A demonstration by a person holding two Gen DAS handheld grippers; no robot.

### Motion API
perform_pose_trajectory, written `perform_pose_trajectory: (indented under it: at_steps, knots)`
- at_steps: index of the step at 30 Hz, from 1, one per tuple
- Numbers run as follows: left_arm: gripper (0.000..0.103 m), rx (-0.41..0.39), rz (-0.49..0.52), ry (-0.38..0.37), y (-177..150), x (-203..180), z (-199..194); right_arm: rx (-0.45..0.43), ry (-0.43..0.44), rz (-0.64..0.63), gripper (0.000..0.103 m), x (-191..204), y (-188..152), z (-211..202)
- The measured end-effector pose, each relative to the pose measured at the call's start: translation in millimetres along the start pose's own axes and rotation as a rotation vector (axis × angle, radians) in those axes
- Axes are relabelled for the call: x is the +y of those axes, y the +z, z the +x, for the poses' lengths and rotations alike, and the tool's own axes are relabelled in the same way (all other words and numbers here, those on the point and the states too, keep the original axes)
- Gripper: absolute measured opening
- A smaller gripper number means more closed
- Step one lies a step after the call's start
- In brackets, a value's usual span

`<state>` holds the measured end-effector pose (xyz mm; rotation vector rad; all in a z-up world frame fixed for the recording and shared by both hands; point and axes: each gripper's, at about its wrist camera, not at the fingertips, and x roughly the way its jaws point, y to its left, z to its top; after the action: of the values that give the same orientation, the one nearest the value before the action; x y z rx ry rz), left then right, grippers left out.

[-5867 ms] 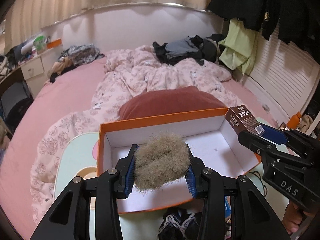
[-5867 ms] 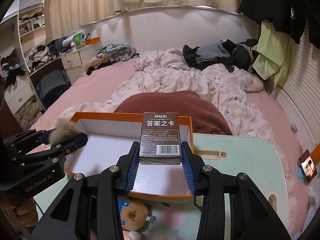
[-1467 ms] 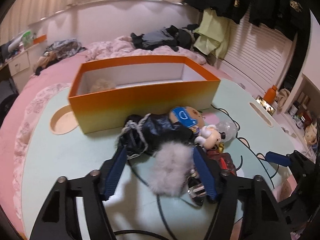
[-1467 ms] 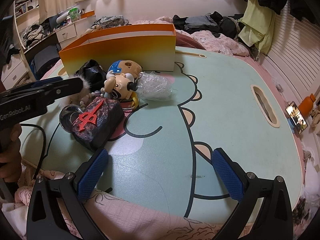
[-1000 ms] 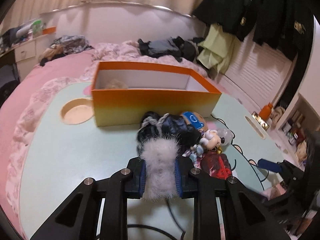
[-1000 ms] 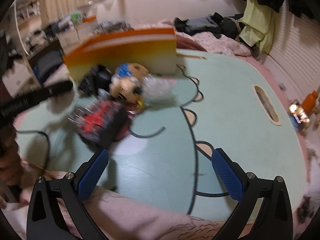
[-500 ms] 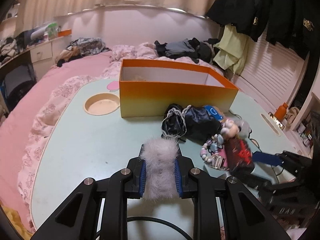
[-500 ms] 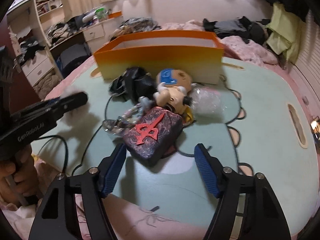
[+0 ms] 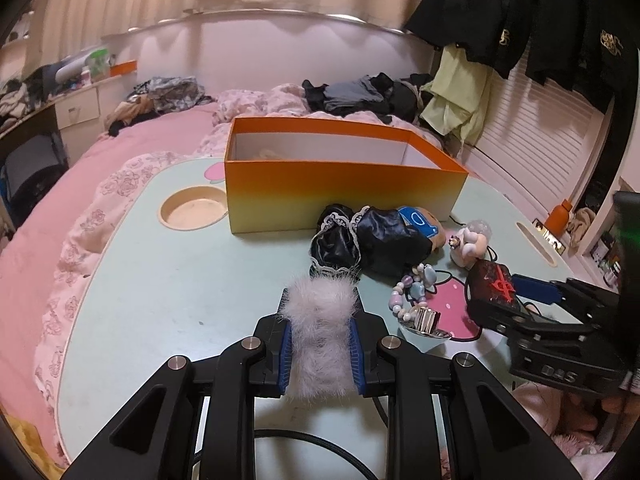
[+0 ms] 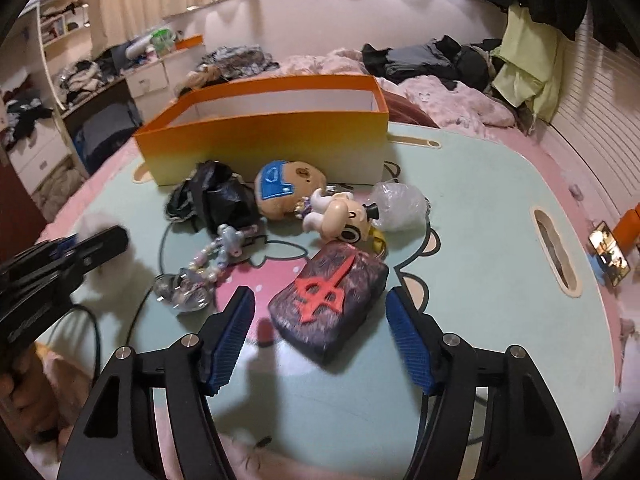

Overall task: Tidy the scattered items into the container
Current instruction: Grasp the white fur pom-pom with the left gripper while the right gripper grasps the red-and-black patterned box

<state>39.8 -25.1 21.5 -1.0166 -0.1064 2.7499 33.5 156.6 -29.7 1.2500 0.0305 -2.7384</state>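
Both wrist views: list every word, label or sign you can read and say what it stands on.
"DAS": raised letters on the right gripper body, left wrist view.
Lettering on the left gripper body: too blurred to read.
Red symbol on the dark box: an emblem, no words.
Gold emblems on the hanging black jackets: unreadable.

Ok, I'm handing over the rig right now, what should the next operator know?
Left gripper: shut on the pale fluffy pompom, above the mint table.
Right gripper: jaws just narrowed, open around the dark card box with the red symbol, not gripping.
Orange cardboard box: some fluff already inside.
Left: black lace cloth, plush head, cartoon figure, bead bracelet, plastic wrap.
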Motion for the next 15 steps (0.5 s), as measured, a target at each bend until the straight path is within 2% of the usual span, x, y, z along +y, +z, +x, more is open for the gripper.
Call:
perform_pose_trajectory:
  at_steps: [5,7,9,15]
  knots:
    - [0.022,0.001,-0.001,0.0,0.4,-0.8,0.0,0.008,-0.013,0.011,0.066,-5.4,-2.7,5.1]
    - [0.022,0.001,0.001,0.0,0.4,-1.4,-0.1,-0.001,-0.008,0.009,0.047,-6.1,-5.8,1.3]
    - [0.022,0.001,0.007,0.0,0.2,-2.1,-0.4,-0.006,-0.001,0.008,0.042,-7.1,-8.4,-1.2]
    - [0.022,-0.002,0.009,-0.004,0.0,-1.9,-3.8,-0.036,0.065,-0.003,0.041,-5.5,-16.0,-13.7]
